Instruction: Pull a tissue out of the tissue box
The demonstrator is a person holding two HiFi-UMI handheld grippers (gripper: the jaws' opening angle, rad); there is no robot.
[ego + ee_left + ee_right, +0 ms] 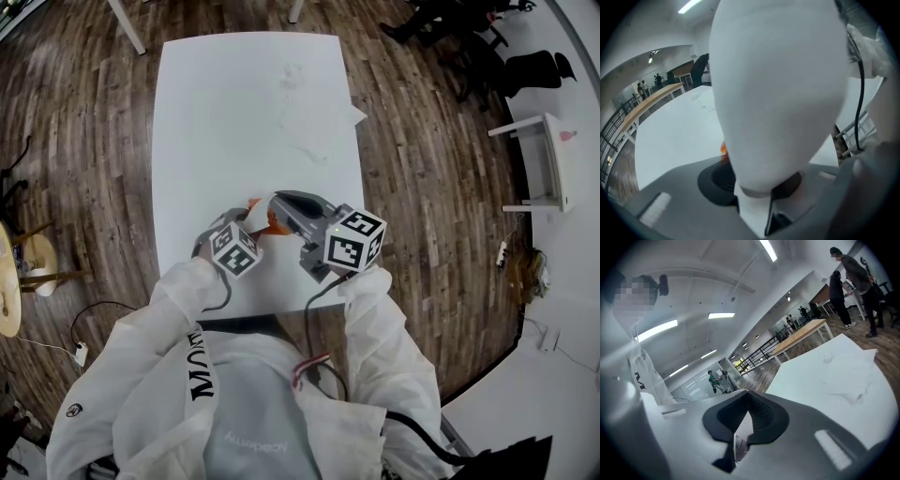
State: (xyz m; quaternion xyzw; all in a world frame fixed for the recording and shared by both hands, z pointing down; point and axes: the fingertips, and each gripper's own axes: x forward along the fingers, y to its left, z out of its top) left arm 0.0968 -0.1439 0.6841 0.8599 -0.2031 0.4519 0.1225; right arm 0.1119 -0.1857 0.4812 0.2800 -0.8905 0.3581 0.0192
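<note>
At the near edge of the white table (234, 112), both grippers meet over a small orange-and-white tissue box (272, 223). My left gripper (249, 223) has its jaws set wide around the box, whose white bulk (778, 93) fills the left gripper view between the black pads (717, 178); an orange edge (723, 148) peeks out. My right gripper (274, 202) is shut, pinching a thin white tissue (740, 439) between its pads and pointing nearly level across the table. In the head view the tissue (259, 208) shows white just above the box.
Crumpled and flat loose tissues (309, 103) lie on the far half of the table, also visible as loose tissues (848, 376) ahead of the right gripper. A white side table (548, 159) and black chairs (525, 66) stand at right. People (848, 282) stand beyond the table's far end.
</note>
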